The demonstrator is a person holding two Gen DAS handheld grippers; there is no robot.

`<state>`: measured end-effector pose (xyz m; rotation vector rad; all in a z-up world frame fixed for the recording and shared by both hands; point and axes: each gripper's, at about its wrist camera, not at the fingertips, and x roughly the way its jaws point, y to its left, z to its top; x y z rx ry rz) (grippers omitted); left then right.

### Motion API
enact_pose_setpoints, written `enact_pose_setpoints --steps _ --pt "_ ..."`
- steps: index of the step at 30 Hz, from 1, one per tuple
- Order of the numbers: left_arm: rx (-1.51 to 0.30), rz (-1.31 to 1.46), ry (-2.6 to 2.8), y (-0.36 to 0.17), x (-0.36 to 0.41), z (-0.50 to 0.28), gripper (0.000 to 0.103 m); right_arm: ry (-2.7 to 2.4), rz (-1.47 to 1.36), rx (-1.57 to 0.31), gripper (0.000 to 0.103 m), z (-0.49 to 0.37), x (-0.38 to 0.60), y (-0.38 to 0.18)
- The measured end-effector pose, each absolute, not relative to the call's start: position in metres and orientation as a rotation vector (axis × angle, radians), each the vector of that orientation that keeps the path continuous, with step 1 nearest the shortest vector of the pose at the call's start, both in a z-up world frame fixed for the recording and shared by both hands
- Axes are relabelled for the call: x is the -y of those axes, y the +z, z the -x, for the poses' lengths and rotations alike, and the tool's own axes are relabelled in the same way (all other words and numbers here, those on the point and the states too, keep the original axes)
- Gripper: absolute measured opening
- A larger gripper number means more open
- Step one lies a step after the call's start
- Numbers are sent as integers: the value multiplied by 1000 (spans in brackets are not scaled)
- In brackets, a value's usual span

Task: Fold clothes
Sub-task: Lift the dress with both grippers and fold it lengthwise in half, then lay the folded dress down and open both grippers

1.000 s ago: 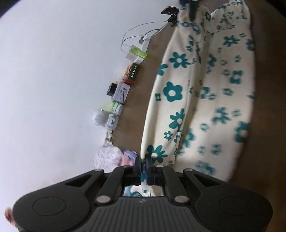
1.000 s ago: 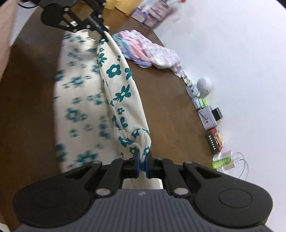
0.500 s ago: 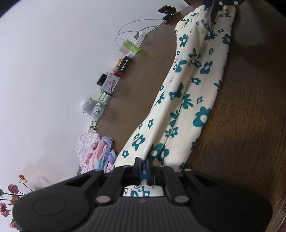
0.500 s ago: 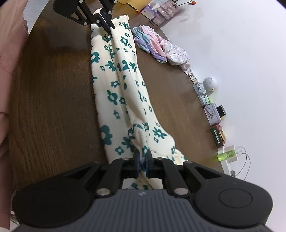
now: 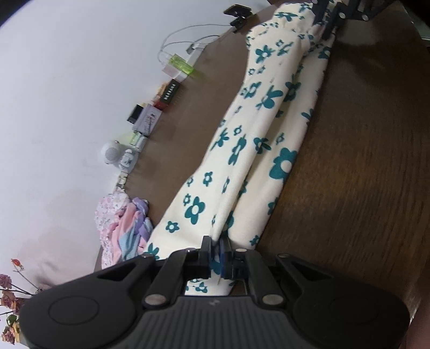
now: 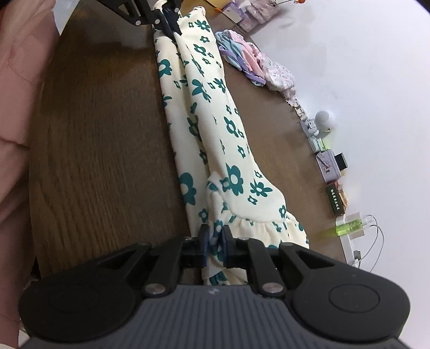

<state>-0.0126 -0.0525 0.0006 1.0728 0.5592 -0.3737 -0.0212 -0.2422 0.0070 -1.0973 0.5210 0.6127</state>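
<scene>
A cream garment with teal flowers (image 5: pixel 258 150) lies stretched lengthwise along the brown wooden table (image 5: pixel 362 161), folded into a long narrow strip. My left gripper (image 5: pixel 217 244) is shut on one end of it. My right gripper (image 6: pixel 214 235) is shut on the other end, by the gathered waistband (image 6: pixel 250 222). The garment also shows in the right wrist view (image 6: pixel 209 112). Each gripper appears at the far end in the other's view: the right one (image 5: pixel 326 26) and the left one (image 6: pixel 168 20).
A pile of pink, purple and floral clothes (image 5: pixel 121 225) lies by the white wall. Small boxes (image 5: pixel 146 119), a white figurine (image 5: pixel 115 155), a green bottle (image 5: pixel 182 64) and cables (image 5: pixel 182 37) line the wall edge. A person in pink (image 6: pixel 16 94) stands at the table's edge.
The garment was lifted and swung, then laid down narrower on the table. Both grippers came lower and stayed shut on its ends.
</scene>
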Motion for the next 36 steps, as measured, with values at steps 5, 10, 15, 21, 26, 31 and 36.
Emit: enact_pose_setpoints --steps 5,10,15,21,26,31,36 --pt "-615 -939 -457 23 35 12 15 739 730 -625 64 5 279 55" --pt "-636 -789 -515 52 9 13 47 796 344 -634 65 -20 302 89" --pt "-578 -552 -502 89 -16 7 47 801 101 -621 57 -57 294 96" --pt "-601 -400 -495 83 -6 -30 36 761 9 -714 34 -97 259 59" --pt "-690 -338 -495 53 0 -51 34 712 64 -733 35 -90 235 29" --pt "-721 -246 -455 32 -25 -49 35 693 44 -688 36 -75 240 14" --pt "-706 -203 -406 23 -35 -44 34 651 3 -655 36 -68 249 11"
